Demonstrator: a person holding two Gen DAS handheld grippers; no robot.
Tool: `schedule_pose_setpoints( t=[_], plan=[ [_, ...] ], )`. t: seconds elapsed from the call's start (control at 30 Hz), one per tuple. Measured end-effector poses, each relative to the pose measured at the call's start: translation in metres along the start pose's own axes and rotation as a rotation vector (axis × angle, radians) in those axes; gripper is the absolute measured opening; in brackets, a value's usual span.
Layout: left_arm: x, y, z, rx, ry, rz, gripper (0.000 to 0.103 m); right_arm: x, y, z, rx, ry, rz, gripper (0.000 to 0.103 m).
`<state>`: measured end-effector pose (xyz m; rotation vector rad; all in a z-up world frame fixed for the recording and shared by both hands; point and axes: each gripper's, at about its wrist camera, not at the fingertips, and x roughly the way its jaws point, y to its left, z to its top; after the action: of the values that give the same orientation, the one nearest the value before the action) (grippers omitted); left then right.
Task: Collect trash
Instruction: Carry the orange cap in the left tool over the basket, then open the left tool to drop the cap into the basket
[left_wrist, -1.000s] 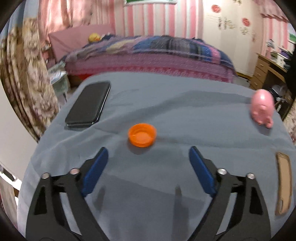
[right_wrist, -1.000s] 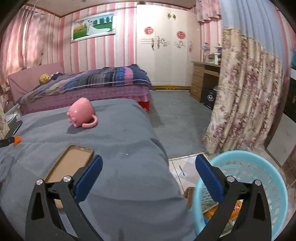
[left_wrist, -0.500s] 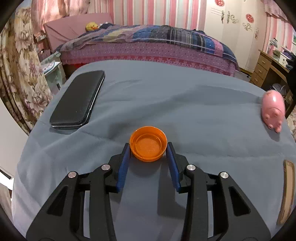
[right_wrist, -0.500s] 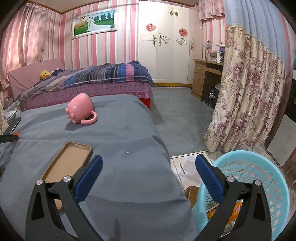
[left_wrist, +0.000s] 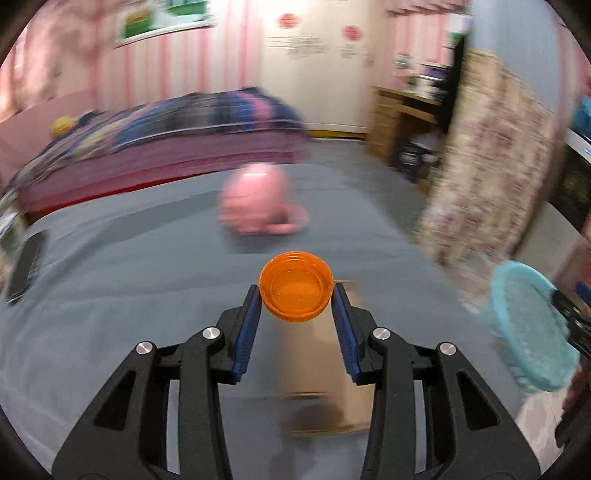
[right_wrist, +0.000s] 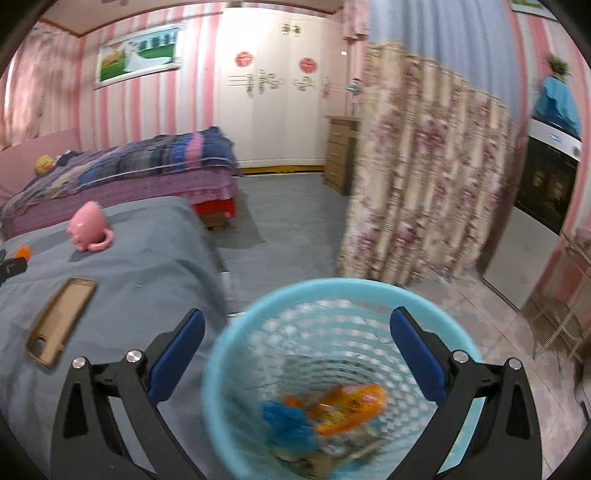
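On the grey bedspread (left_wrist: 122, 280), from the left wrist view, lie one black phone (left_wrist: 27, 267) cut off at the left edge, one blurred pink mug (left_wrist: 258, 205), and one tan phone case (left_wrist: 321, 373) partly hidden below the left gripper (left_wrist: 296, 291), which clamps one orange cap (left_wrist: 295, 286). One blue basket (right_wrist: 332, 354) holding indistinct wrappers sits under the right gripper (right_wrist: 297, 341), its jaws spread wide.

You have the orange bottle cap (left_wrist: 295, 287) open side up, raised above the grey bedcover and pinched at its rim between blue pads. Your light blue mesh basket (right_wrist: 236, 354) stands upright on the floor just beside the bed, with an orange wrapper (right_wrist: 347, 406) and blue scrap (right_wrist: 288, 421) at its bottom.
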<state>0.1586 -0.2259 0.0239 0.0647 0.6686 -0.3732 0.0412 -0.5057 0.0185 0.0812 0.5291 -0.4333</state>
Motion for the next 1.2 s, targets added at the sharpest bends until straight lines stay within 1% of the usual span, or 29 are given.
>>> schedule_pose_setpoints(
  t=[0.03,0.1,0.17,0.2,0.23,0.3,0.4,0.53,0.57,0.6,0.63,0.7,0.77,0.87,0.9,0.93,1.0,1.03,1.07,1.13,1.17,1.2],
  plan=[
    [0.003,-0.023,-0.002,0.028,0.001,-0.029,0.038,-0.003,-0.018,-0.003,0.027,0.005,-0.021,0.098],
    [0.006,-0.058,-0.006,0.075,0.007,-0.073,0.038,-0.006,-0.033,-0.005,0.044,0.008,-0.04,0.098],
    [0.011,-0.097,-0.009,0.118,0.017,-0.134,0.038,-0.01,-0.054,-0.01,0.051,0.012,-0.089,0.098],
    [0.013,-0.109,-0.009,0.131,0.021,-0.155,0.038,-0.011,-0.059,-0.011,0.051,0.013,-0.104,0.098],
    [0.014,-0.126,-0.009,0.15,0.023,-0.181,0.038,-0.014,-0.073,-0.015,0.058,0.014,-0.14,0.098],
    [0.016,-0.155,-0.012,0.193,0.026,-0.224,0.038,-0.015,-0.086,-0.018,0.076,0.016,-0.161,0.098],
    [0.021,-0.199,-0.016,0.253,0.047,-0.278,0.038,-0.019,-0.118,-0.025,0.142,0.023,-0.199,0.098],
    [0.024,-0.235,-0.019,0.313,0.056,-0.316,0.039,-0.024,-0.139,-0.03,0.183,0.027,-0.225,0.098],
    [0.025,-0.238,-0.018,0.318,0.061,-0.324,0.039,-0.024,-0.141,-0.03,0.184,0.027,-0.229,0.098],
    [0.027,-0.241,-0.017,0.321,0.068,-0.33,0.045,-0.025,-0.143,-0.03,0.185,0.027,-0.234,0.098],
    [0.029,-0.243,-0.016,0.325,0.078,-0.329,0.063,-0.026,-0.144,-0.03,0.185,0.026,-0.236,0.098],
    [0.026,-0.238,-0.012,0.323,0.055,-0.318,0.077,-0.028,-0.145,-0.029,0.184,0.022,-0.24,0.098],
    [0.019,-0.229,-0.009,0.319,0.032,-0.311,0.079,-0.031,-0.143,-0.028,0.18,0.018,-0.239,0.098],
    [0.011,-0.207,0.001,0.284,0.011,-0.272,0.082,-0.033,-0.132,-0.026,0.173,0.017,-0.231,0.098],
    [0.007,-0.198,0.003,0.273,0.001,-0.257,0.085,-0.035,-0.127,-0.026,0.171,0.017,-0.226,0.098],
    [-0.002,-0.183,0.005,0.263,-0.026,-0.212,0.091,-0.037,-0.116,-0.024,0.166,0.014,-0.212,0.098],
    [-0.013,-0.163,0.006,0.257,-0.063,-0.151,0.097,-0.037,-0.105,-0.022,0.155,0.013,-0.197,0.098],
    [-0.023,-0.144,0.004,0.248,-0.083,-0.12,0.097,-0.038,-0.094,-0.02,0.146,0.014,-0.184,0.098],
    [-0.029,-0.131,0.003,0.242,-0.087,-0.108,0.097,-0.039,-0.082,-0.018,0.139,0.013,-0.165,0.098],
    [-0.041,-0.096,-0.001,0.217,-0.079,-0.077,0.097,-0.043,-0.055,-0.015,0.127,0.007,-0.13,0.098],
    [-0.045,-0.084,-0.003,0.205,-0.074,-0.07,0.097,-0.044,-0.047,-0.014,0.124,0.006,-0.123,0.098],
    [-0.05,-0.07,-0.005,0.19,-0.07,-0.061,0.097,-0.047,-0.03,-0.013,0.116,0.003,-0.106,0.098]
  ],
)
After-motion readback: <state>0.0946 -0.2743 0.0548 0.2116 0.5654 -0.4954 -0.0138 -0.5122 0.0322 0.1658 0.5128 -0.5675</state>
